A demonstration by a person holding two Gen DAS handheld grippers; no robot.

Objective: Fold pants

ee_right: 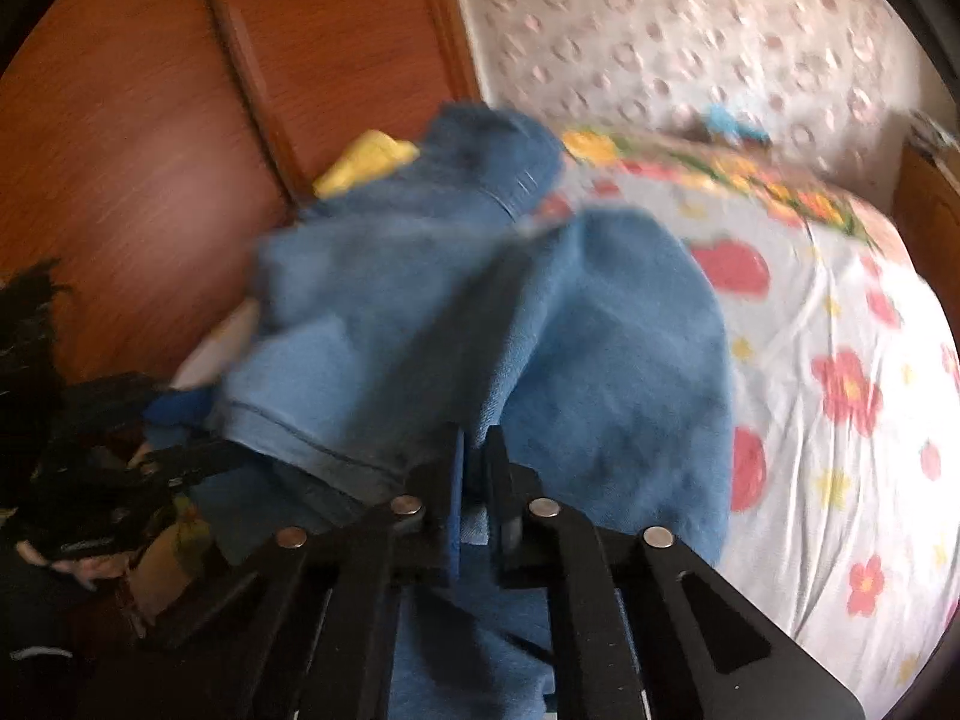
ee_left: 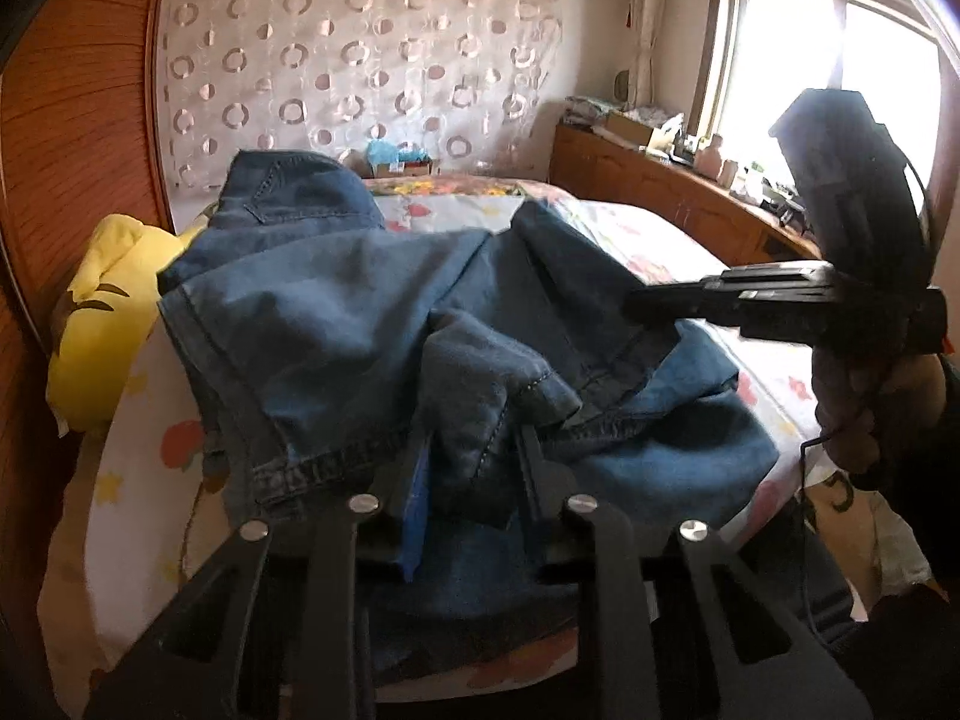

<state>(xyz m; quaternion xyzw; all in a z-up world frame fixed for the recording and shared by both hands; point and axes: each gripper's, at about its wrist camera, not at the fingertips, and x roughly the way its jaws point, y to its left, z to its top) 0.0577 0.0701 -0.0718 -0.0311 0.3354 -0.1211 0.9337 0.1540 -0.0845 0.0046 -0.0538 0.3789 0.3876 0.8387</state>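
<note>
While both tongs were clamped on denim, the jeans [ee_left: 336,300] lay bunched on the flowered bed sheet [ee_left: 648,228], with the waist end heaped toward the wooden headboard [ee_left: 78,120] and the yellow plush toy [ee_left: 102,324]. The left tongs [ee_left: 468,468] pinched a thick wad of cloth near a leg hem, their jaws held apart only by the fabric between them. The right tongs [ee_right: 474,480] gripped a fold of the same jeans, jaws nearly together on the cloth; in the left wrist view the right tongs reached in from the right over the other leg.

The main risk appeared to be an uneven fold. Each grip seemed to hold a crumpled handful instead of a clean hem corner, so the legs could land twisted or staggered. A layer might slip out of the left tongs, since several thicknesses were wedged in at once. Blur in the right wrist view suggested quick motion, which could drag the waist end into the plush toy or off the bed edge.
</note>
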